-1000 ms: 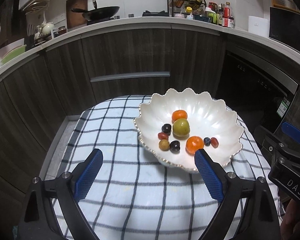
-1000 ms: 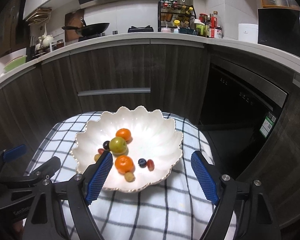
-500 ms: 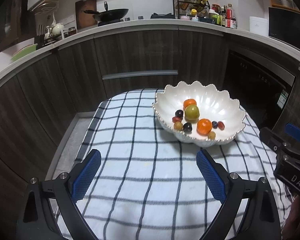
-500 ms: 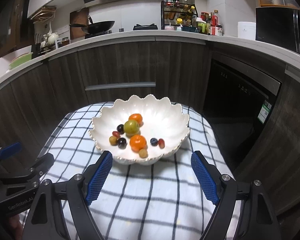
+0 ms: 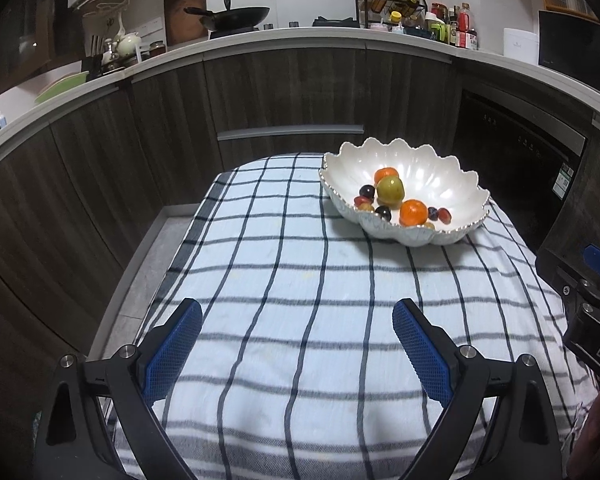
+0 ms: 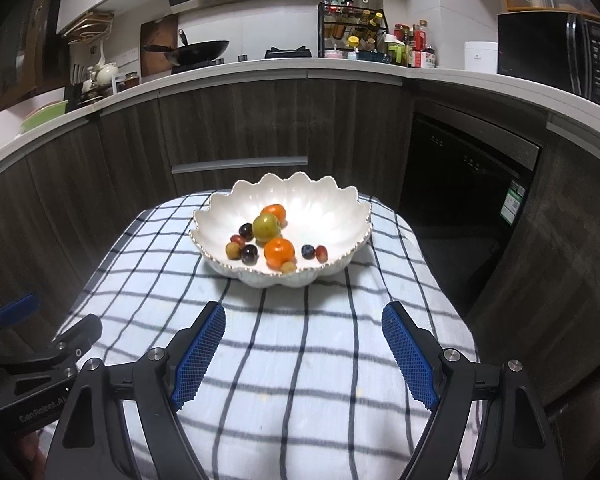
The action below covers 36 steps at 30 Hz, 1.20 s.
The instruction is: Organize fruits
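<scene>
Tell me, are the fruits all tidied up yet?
Looks nearly finished. Every fruit in view, like the green fruit and an orange, already sits in the white bowl. The left gripper and right gripper are both open and empty. Nothing lies loose on the checked cloth.

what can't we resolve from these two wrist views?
- Kinds of the small dark and red fruits in the bowl: too small in both views.
- Near fruits in the left wrist view: partly hidden behind the bowl's front rim.
- Tablecloth front edge: cut off by the frame and the gripper bodies.
- Spice rack labels: too small.
- The person: only a sliver of hand at the frame edge.
</scene>
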Available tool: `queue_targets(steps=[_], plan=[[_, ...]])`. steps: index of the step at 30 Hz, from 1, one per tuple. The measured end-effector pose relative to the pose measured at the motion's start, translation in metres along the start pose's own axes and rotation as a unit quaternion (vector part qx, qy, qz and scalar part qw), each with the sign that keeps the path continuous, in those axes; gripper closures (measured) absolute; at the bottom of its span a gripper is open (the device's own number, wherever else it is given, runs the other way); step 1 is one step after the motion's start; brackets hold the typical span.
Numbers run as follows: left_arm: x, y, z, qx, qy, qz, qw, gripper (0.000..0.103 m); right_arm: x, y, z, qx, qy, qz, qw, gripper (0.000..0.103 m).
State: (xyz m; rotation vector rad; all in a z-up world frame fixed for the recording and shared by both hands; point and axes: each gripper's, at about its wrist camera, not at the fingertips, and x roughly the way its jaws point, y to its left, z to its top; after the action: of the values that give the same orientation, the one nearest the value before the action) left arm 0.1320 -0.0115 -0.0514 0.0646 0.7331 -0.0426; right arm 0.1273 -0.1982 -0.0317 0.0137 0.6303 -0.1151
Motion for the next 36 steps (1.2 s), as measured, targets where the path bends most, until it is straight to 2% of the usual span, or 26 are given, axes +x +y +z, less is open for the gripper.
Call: queue_targets(steps=[12,36], plan=[[-0.020,0.011,-0.024,-0.013,-0.021,0.004,0.9997,0.005,-0.027,0.007,-0.027,-0.016,-0.026,-0.002,1.000,0.021],[-0.025,0.010,-0.036,-0.008,-0.028,0.000,0.9996,0.004,-0.032,-0.001,-0.032,0.002,-0.032,0.007,0.999,0.021]])
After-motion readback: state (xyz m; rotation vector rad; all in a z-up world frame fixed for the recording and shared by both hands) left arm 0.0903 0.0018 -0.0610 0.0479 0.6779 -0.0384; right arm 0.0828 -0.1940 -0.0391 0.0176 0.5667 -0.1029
